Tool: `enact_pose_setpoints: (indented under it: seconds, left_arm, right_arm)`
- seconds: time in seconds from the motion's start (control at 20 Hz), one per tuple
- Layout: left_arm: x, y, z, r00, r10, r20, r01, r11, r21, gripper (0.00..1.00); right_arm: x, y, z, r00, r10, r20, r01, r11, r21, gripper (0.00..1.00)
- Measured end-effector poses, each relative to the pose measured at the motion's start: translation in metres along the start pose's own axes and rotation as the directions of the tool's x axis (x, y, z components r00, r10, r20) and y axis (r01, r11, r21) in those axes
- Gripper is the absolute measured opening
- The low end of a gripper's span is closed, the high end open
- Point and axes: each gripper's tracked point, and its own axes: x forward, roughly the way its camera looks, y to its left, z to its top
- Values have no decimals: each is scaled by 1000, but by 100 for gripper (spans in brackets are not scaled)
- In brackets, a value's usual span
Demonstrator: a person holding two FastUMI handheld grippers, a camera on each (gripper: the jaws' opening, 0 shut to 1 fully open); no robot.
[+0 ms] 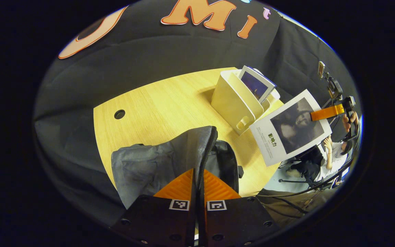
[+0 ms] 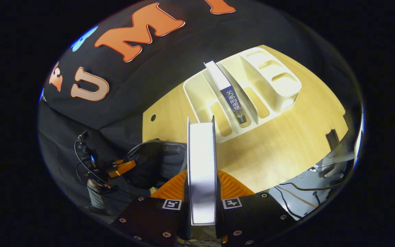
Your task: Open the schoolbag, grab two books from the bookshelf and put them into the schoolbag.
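The left gripper has its fingers nearly together, pinching the zipper edge of the grey schoolbag and holding its flap up; the bag sits at the near edge of the wooden table, its mouth open beside the flap. Farther right on the table, towards its far right corner, stands the cream bookshelf with one dark-covered book left in a slot. Right of that, above the table's right edge, the right gripper is closed on a white-covered book carrying a dark photo, both fingers pressing its covers, the book clear of the shelf. In the right gripper view the remaining book's spine shows in a middle slot. The step in hand looks like carrying the first book to the bag. Next, that book likely needs swinging over the held-open mouth and lowering in edge first, while the left gripper keeps the flap lifted.
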Motion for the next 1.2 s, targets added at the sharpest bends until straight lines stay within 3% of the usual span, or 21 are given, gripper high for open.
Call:
enact_pose_setpoints:
  seconds: [0.6,1.0,1.2]
  left_arm:
    - [-10,-4,0,997,51,65,-47,996,-70,5]
    - [-15,-9,-4,993,80,92,-69,991,-118,5]
    - [-13,-16,-2,992,72,100,-58,990,-130,5]
  right_arm:
    - [78,71,-28,971,238,-35,-236,969,68,28]
    - [147,100,-67,935,342,-91,-327,933,148,28]
    - [178,110,-75,924,378,-64,-361,914,183,28]
